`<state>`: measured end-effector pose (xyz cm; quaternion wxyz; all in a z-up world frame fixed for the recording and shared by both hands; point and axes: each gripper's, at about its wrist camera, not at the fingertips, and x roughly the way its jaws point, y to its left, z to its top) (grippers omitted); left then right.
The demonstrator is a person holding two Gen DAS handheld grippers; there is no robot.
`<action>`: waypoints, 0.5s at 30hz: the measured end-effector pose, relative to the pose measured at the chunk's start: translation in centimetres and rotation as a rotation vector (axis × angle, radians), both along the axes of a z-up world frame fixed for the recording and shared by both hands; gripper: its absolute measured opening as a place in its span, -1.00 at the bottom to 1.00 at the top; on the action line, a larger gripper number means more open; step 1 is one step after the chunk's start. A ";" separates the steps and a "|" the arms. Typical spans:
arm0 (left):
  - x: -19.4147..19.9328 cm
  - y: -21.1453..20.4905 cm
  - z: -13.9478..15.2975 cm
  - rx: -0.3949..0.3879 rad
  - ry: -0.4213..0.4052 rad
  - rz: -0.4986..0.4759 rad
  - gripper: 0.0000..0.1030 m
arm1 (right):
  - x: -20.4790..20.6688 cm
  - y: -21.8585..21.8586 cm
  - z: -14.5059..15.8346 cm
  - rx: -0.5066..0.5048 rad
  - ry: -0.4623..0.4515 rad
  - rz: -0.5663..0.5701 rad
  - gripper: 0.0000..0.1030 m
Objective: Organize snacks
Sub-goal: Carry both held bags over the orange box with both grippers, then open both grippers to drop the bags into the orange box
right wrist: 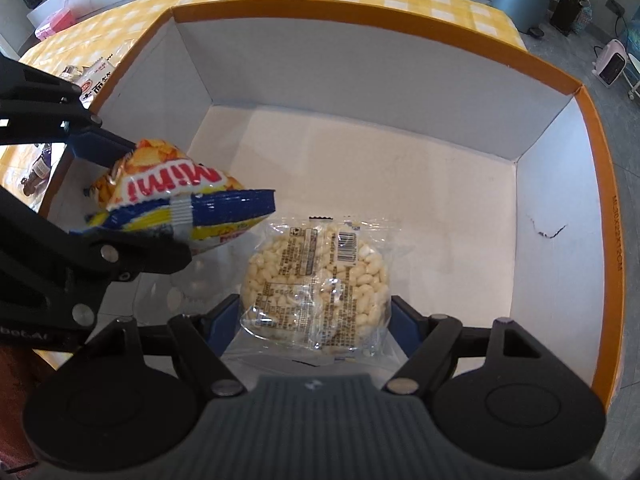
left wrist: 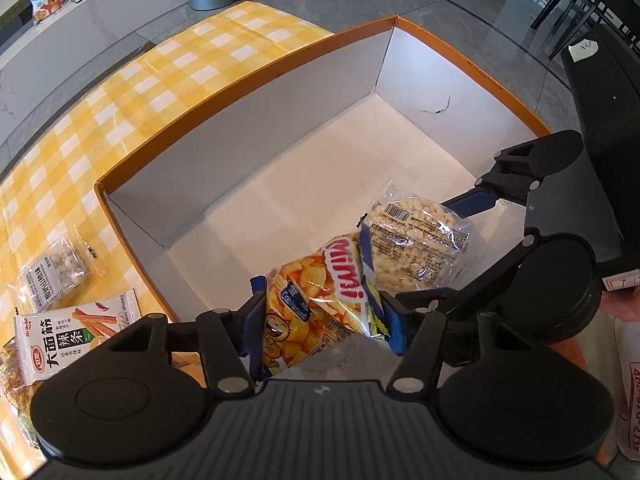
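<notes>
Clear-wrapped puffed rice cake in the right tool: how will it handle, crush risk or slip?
The puffed rice cake is probably light for its size: it is all airy puffed grains. Likely brittle, so a hard squeeze from the right tool could crack it. The glossy, crinkled clear wrap looks slippery and loose at the ends, so the disc may shift inside it.

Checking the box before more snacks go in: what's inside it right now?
Inside the box are only the Mimi chip bag and the clear rice-puff pack, each between a tool's fingers above the bare white floor. The near corners are hidden by the tools.
</notes>
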<state>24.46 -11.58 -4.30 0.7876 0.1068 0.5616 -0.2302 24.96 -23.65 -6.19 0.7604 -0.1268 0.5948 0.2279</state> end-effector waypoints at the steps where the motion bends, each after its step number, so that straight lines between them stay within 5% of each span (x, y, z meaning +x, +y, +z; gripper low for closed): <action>1: 0.0 0.0 0.0 0.002 -0.003 0.001 0.47 | 0.0 0.0 0.0 -0.001 0.003 -0.005 0.48; 6: -0.3 0.1 0.5 0.001 -0.029 -0.001 0.69 | 0.5 0.3 -0.1 -0.007 0.008 -0.022 0.51; 15: -1.7 0.1 2.6 -0.043 -0.083 0.008 0.70 | -0.4 -0.1 1.8 -0.033 -0.069 -0.035 0.63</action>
